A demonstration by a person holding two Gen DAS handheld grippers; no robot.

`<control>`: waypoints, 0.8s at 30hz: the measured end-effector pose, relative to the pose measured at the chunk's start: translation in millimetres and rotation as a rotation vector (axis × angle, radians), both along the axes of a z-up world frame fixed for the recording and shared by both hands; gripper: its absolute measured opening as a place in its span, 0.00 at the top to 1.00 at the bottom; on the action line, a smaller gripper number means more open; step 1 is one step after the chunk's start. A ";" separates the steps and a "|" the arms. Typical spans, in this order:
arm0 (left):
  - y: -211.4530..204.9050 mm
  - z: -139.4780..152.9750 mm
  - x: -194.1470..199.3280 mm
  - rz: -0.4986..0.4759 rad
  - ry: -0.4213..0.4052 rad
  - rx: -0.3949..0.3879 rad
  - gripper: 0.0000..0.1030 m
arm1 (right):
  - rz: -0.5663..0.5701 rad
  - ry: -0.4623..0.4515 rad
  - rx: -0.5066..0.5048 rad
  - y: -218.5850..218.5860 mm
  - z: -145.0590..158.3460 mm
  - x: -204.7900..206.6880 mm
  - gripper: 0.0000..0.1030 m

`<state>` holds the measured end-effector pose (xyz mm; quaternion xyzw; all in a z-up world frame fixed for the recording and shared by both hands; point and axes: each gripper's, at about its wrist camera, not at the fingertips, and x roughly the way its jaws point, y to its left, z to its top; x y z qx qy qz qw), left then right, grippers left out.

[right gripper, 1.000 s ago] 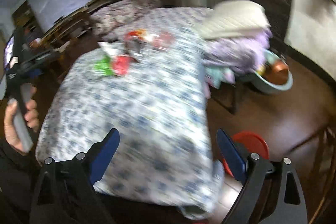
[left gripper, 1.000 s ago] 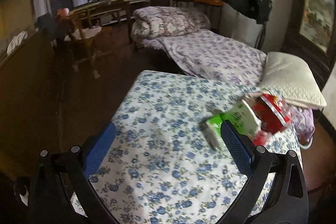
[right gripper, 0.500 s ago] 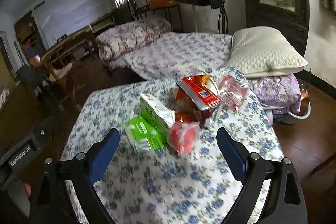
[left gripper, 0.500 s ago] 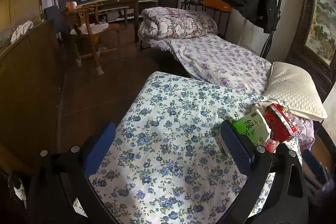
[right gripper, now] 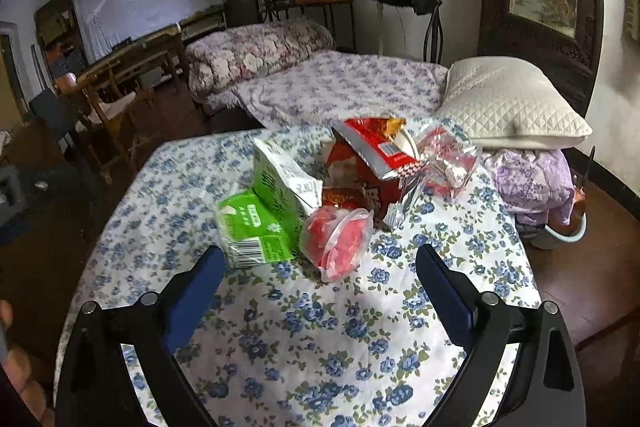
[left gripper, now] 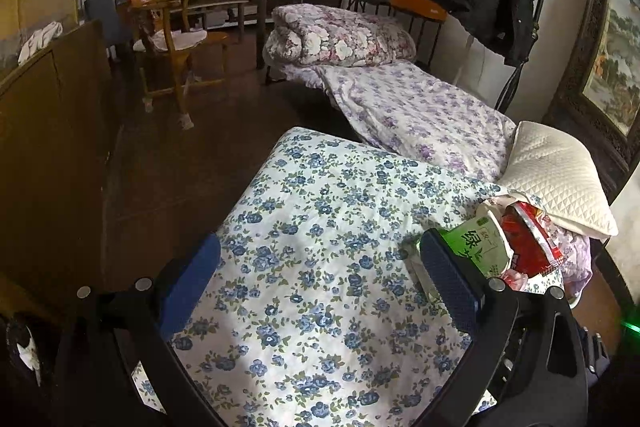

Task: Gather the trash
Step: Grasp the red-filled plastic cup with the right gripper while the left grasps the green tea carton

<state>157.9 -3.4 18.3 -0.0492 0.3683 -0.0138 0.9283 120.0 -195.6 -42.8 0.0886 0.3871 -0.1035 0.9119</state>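
Note:
A heap of trash lies on the blue-flowered cloth point(right gripper: 320, 327) of a table. It holds a green tissue pack point(right gripper: 252, 227), a green and white carton point(right gripper: 284, 179), a crumpled clear cup with red inside point(right gripper: 338, 237), a red snack bag point(right gripper: 376, 147) and a clear wrapper point(right gripper: 448, 163). My right gripper point(right gripper: 316, 287) is open, just short of the cup and tissue pack, touching nothing. In the left wrist view the carton point(left gripper: 478, 241) and red bag point(left gripper: 528, 235) sit at the right, behind my right finger. My left gripper point(left gripper: 320, 283) is open over bare cloth point(left gripper: 320, 227).
A bed with purple-flowered bedding point(right gripper: 340, 83), a folded quilt point(left gripper: 340, 35) and a white pillow point(right gripper: 508, 103) lies beyond the table. A wooden chair point(left gripper: 172, 39) stands on the dark floor at the left. A basin point(right gripper: 560, 231) sits on the floor to the right.
The right wrist view has swung from the table's side to face the trash heap and has drawn close to it. The left gripper has shifted slightly; the trash sits further right in its view.

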 end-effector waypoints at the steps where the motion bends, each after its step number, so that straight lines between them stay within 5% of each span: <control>1: 1.7 -0.4 0.6 0.004 0.006 -0.012 0.07 | -0.006 0.007 0.009 -0.7 -2.3 3.2 0.08; 10: 5.0 -2.8 3.2 0.010 0.024 -0.050 0.07 | -0.098 0.104 0.105 -20.6 -33.7 37.5 0.12; 11: 4.8 -3.0 3.1 0.009 0.024 -0.050 0.07 | -0.094 0.108 0.129 -24.0 -37.8 39.8 0.29; 12: 3.8 -3.7 3.8 0.007 0.025 -0.048 0.07 | -0.089 0.112 0.148 -26.1 -40.6 41.2 0.57; 15: -1.0 -8.5 9.5 -0.005 0.035 -0.034 0.07 | -0.093 0.101 0.151 -27.4 -36.0 32.6 0.68; 24: -35.9 -53.3 53.0 -0.148 0.200 -0.085 0.07 | -0.071 0.029 0.289 -41.6 -2.5 -46.5 0.68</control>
